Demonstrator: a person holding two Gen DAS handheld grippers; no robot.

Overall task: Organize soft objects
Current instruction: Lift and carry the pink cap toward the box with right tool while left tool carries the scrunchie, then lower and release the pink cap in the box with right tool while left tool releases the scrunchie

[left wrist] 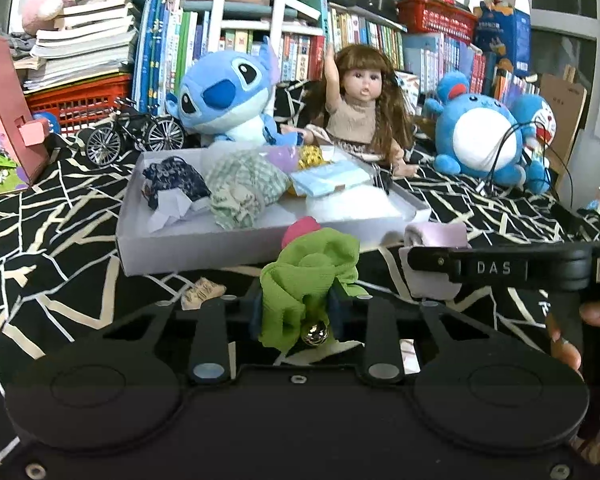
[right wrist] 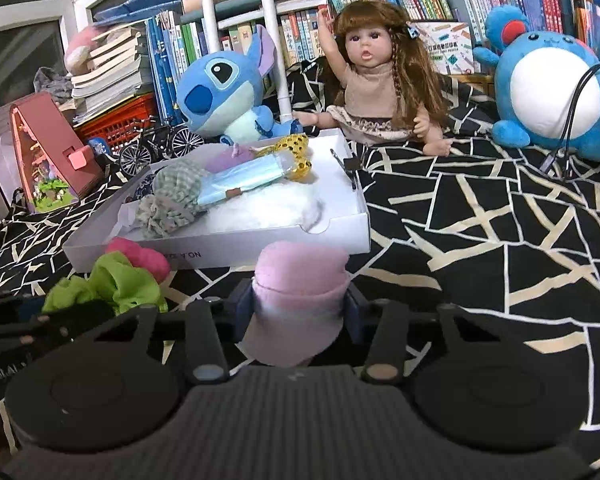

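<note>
A green fabric bundle (left wrist: 308, 280) with a pink tip and a small metal bell sits pinched between the blue pads of my left gripper (left wrist: 296, 310), which is shut on it just in front of the white box (left wrist: 188, 246). In the right wrist view the same green bundle (right wrist: 112, 284) lies at the left. My right gripper (right wrist: 298, 310) is shut on a rolled pink sock (right wrist: 300, 280), also just short of the white box (right wrist: 220, 250). The box holds a green checked cloth (left wrist: 244, 184), a dark blue cloth (left wrist: 176, 178), a blue packet (left wrist: 328, 180) and white fluff.
Behind the box sit a blue plush (left wrist: 224, 92), a doll (left wrist: 364, 108) and a round blue plush (left wrist: 480, 132). A toy bicycle (left wrist: 136, 132), a pink model house (left wrist: 8, 108), red baskets and books line the back. The black patterned cloth (right wrist: 500, 248) stretches to the right.
</note>
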